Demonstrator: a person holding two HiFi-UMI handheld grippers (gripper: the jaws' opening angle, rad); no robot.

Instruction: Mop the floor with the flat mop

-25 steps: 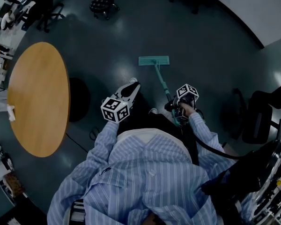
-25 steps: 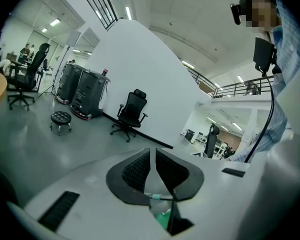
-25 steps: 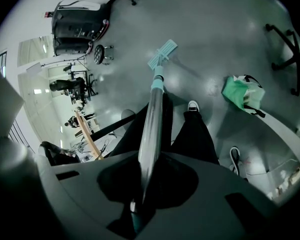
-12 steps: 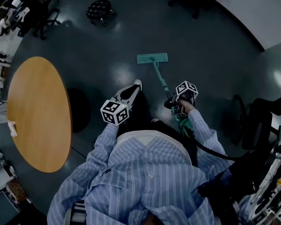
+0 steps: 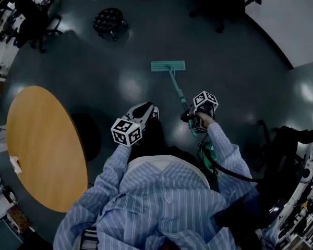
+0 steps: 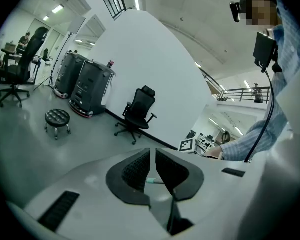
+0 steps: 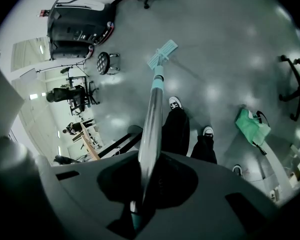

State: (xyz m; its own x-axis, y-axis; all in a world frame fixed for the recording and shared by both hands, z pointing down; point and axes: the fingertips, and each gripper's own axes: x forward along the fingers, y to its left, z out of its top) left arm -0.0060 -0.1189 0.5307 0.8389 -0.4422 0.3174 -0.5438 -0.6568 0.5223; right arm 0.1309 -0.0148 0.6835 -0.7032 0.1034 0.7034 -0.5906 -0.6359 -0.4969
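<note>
The flat mop's teal head (image 5: 168, 65) lies flat on the dark floor ahead of me, its handle (image 5: 178, 92) slanting back to my right gripper (image 5: 192, 117), which is shut on it. In the right gripper view the silver handle (image 7: 152, 119) runs out from between the jaws (image 7: 142, 184) down to the mop head (image 7: 162, 54). My left gripper (image 5: 142, 112) hangs left of the handle, apart from it, above my shoes. Its two black pads (image 6: 137, 171) stand almost together, with nothing held between them.
A round wooden table (image 5: 36, 150) stands at the left. A black stool (image 5: 108, 20) and office chairs (image 5: 219, 4) stand farther ahead, and another chair (image 5: 287, 145) at the right. A green bag (image 7: 252, 124) lies near my feet. Black cases (image 6: 85, 84) stand by the white wall.
I have stepped forward: the table and stool have slid down the head view, and the mop head has moved ahead with me. The right gripper's hold on the handle is unchanged.
</note>
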